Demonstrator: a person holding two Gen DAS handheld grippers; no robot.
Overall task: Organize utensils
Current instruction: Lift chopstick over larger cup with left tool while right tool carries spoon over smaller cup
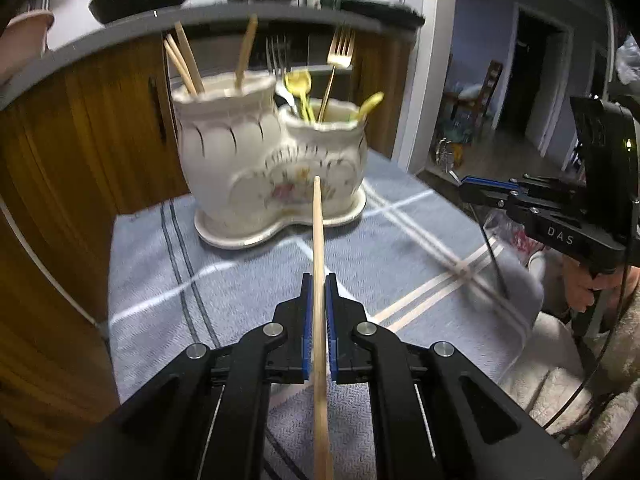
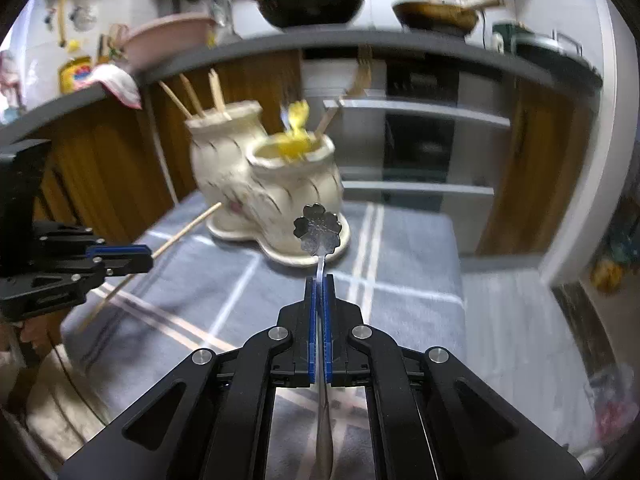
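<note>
A cream double-pot ceramic utensil holder [image 1: 264, 160] stands on a blue checked cloth [image 1: 200, 264]. Its taller left pot holds wooden chopsticks [image 1: 188, 64]; its lower right pot holds yellow spoons [image 1: 300, 88] and a gold fork [image 1: 340, 50]. My left gripper [image 1: 319, 280] is shut on a wooden chopstick [image 1: 317, 232] that points at the holder. My right gripper [image 2: 320, 280] is shut on a silver spoon with a flower-shaped end [image 2: 318, 226], held just in front of the holder [image 2: 272, 184]. The left gripper [image 2: 148, 258] with its chopstick [image 2: 184, 230] shows at the left of the right wrist view.
A grey counter [image 2: 360, 40] behind carries black pans [image 2: 312, 2] and a pink basin [image 2: 168, 36]. Wooden cabinet doors [image 1: 100, 128] stand behind the table. A doorway and hall lie to the right [image 1: 520, 80]. The right gripper [image 1: 466, 190] hovers over the table's right edge.
</note>
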